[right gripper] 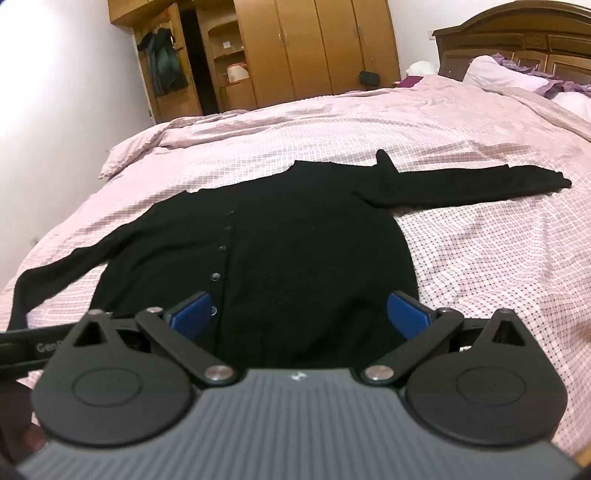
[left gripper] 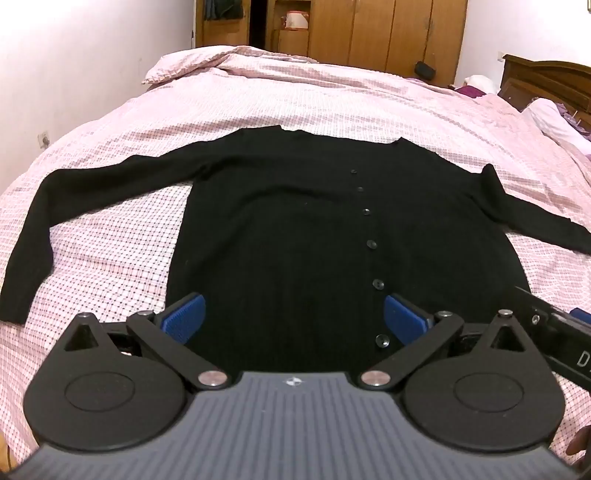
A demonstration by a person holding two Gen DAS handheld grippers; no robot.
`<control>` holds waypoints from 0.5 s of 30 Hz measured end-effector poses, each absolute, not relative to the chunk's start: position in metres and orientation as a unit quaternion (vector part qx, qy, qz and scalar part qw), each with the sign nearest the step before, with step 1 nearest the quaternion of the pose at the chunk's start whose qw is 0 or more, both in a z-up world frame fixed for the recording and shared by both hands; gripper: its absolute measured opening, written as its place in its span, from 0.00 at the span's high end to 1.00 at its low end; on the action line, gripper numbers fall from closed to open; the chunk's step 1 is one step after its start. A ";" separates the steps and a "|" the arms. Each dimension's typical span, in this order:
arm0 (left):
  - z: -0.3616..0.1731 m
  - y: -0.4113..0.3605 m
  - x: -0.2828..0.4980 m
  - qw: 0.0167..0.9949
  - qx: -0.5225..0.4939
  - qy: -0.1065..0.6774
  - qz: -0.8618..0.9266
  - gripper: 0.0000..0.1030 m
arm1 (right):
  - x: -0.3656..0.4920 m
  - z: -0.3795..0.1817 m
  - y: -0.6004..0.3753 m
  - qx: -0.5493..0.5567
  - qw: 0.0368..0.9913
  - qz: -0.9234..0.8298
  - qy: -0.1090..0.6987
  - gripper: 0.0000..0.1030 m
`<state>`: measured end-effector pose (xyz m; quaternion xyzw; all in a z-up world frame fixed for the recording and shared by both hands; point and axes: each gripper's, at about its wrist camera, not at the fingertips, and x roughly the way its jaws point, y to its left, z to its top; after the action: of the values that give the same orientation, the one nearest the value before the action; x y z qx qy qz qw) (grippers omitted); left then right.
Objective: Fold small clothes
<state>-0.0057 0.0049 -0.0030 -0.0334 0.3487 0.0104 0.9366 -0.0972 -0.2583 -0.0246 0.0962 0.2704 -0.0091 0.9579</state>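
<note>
A black buttoned cardigan [left gripper: 295, 229] lies flat, front up, on the pink checked bedspread [left gripper: 110, 251], both sleeves spread out sideways. It also shows in the right wrist view [right gripper: 295, 258]. My left gripper [left gripper: 293, 317] is open and empty, hovering over the cardigan's lower hem, left of the button line. My right gripper [right gripper: 301, 314] is open and empty over the hem's right half. The right gripper's body shows at the edge of the left wrist view [left gripper: 554, 332].
The bed runs far ahead, with pillows [right gripper: 498, 74] and a wooden headboard [right gripper: 517, 40] to the right. Wooden wardrobes [left gripper: 369, 29] stand behind the bed. A white wall [left gripper: 55, 55] is on the left.
</note>
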 end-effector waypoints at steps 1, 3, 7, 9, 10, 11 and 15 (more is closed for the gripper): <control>-0.003 0.005 -0.005 0.936 -0.034 0.349 0.011 0.00 | -0.097 -0.025 -0.259 0.096 0.958 -0.009 0.270 0.00; -0.003 0.005 -0.004 0.936 -0.035 0.349 0.012 0.00 | -0.097 -0.026 -0.259 0.097 0.958 -0.009 0.270 0.00; -0.004 0.006 -0.005 0.936 -0.035 0.349 0.011 0.00 | -0.096 -0.027 -0.259 0.097 0.958 -0.009 0.271 0.00; -0.004 0.007 -0.004 0.937 -0.035 0.349 0.012 0.00 | -0.096 -0.027 -0.259 0.098 0.957 -0.010 0.272 0.00; -0.003 0.007 -0.004 0.937 -0.035 0.348 0.012 0.00 | -0.096 -0.027 -0.259 0.098 0.957 -0.011 0.272 0.00; -0.003 0.007 -0.004 0.937 -0.036 0.348 0.012 0.00 | -0.097 -0.027 -0.259 0.098 0.957 -0.011 0.272 0.00; -0.004 0.007 -0.004 0.936 -0.036 0.349 0.013 0.00 | -0.096 -0.027 -0.260 0.100 0.957 -0.013 0.273 0.00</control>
<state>-0.0045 0.0069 -0.0035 -0.0358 0.3486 0.0128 0.9365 -0.0963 -0.2597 -0.0273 0.1003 0.2730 -0.0135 0.9567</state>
